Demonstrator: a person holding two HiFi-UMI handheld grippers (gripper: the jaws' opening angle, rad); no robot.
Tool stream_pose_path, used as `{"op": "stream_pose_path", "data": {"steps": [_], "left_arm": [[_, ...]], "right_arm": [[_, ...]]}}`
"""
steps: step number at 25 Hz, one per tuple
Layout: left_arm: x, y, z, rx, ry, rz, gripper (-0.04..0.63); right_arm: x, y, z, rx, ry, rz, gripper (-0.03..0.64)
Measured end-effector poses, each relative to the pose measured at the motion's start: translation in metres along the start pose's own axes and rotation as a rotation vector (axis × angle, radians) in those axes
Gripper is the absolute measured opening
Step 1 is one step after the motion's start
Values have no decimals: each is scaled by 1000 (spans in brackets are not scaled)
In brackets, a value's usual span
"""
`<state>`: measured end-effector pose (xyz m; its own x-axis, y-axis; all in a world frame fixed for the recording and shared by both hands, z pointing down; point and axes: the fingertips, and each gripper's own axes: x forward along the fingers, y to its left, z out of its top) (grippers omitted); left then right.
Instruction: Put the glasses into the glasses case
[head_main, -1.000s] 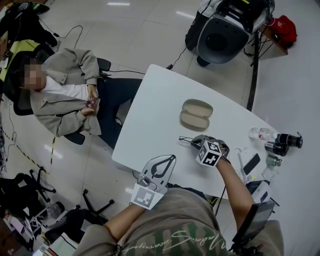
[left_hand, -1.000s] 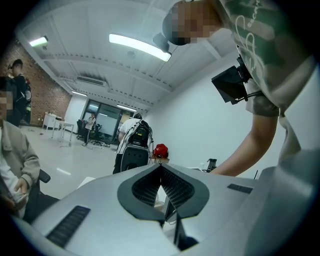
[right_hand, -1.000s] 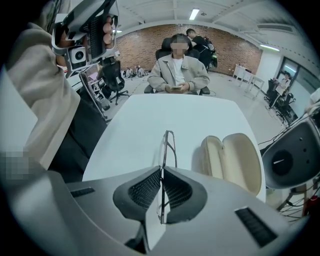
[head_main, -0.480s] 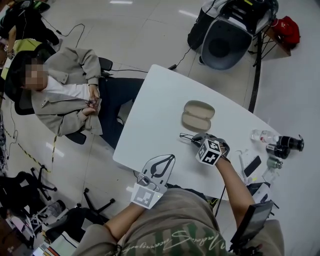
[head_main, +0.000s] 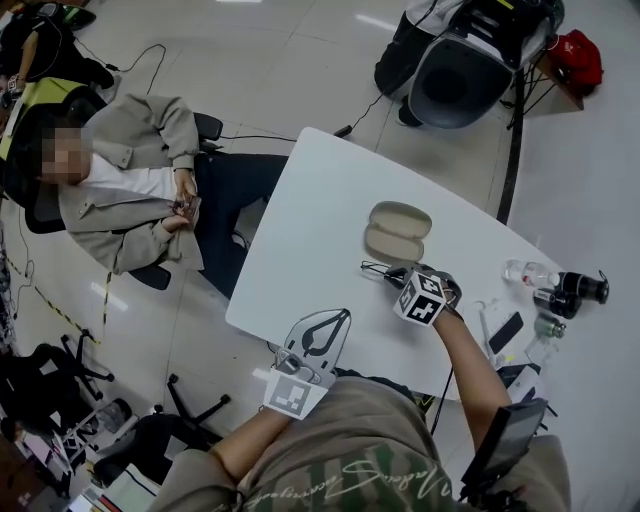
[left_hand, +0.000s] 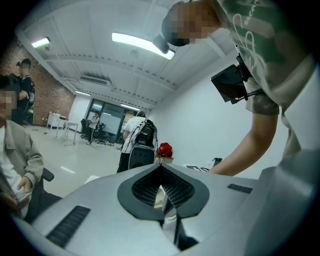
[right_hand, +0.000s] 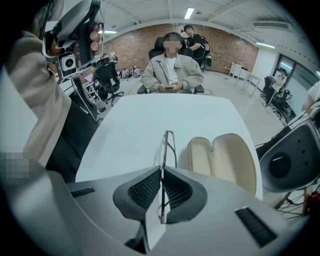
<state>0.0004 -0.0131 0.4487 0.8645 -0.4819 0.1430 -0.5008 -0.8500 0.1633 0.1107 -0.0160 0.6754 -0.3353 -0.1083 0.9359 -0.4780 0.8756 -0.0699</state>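
The beige glasses case (head_main: 398, 231) lies open on the white table (head_main: 310, 230), its two halves side by side. Thin dark-framed glasses (head_main: 376, 269) sit just in front of it, with my right gripper (head_main: 398, 276) shut on them. In the right gripper view the glasses (right_hand: 169, 143) stick out past the closed jaws, and the case (right_hand: 226, 157) is just to their right. My left gripper (head_main: 333, 319) is shut and holds nothing. It hovers off the table's near edge, and in its own view the left gripper (left_hand: 161, 186) points up at the room.
A clear bottle (head_main: 523, 272), dark canisters (head_main: 570, 290) and a phone (head_main: 502, 329) lie at the table's right end. A person (head_main: 130, 180) sits in a chair beyond the far left end. A bag on a stand (head_main: 470, 55) is behind the table.
My right gripper has shifted slightly toward the case, carrying the glasses with it. The left gripper has stayed where it was.
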Motion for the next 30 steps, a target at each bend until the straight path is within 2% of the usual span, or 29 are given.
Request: {"op": "stream_pose_path", "data": {"steps": [2,5,8,11,12,16,24,30], "left_arm": [[0,6,-2,-3,3,6,6],[-3,12,-8,-71,21,33,6],[0,12,-7,0,19,11,6],[1,15,-9,9,28,18,6],[0,17,-10,-1,31,27,6],[-4,24,-21,-127,47,105,6],[-6,36,-9,-129,15,131,6],[-11,27,-10,-111,35,124,6]], "right_arm": [[3,-1,1,7,5,5,31],[5,-1,6,6,2,13,31],[5,-3,3,9,9,5,31],[2,-9,3,25,6,-3,31],[1,-11,3,29,6,-4,29],[-1,-15,0,33,12,-8,31],[-8,-22,12,16,-17,-17,31],[-6,-27,5,2,4,-10,29]]}}
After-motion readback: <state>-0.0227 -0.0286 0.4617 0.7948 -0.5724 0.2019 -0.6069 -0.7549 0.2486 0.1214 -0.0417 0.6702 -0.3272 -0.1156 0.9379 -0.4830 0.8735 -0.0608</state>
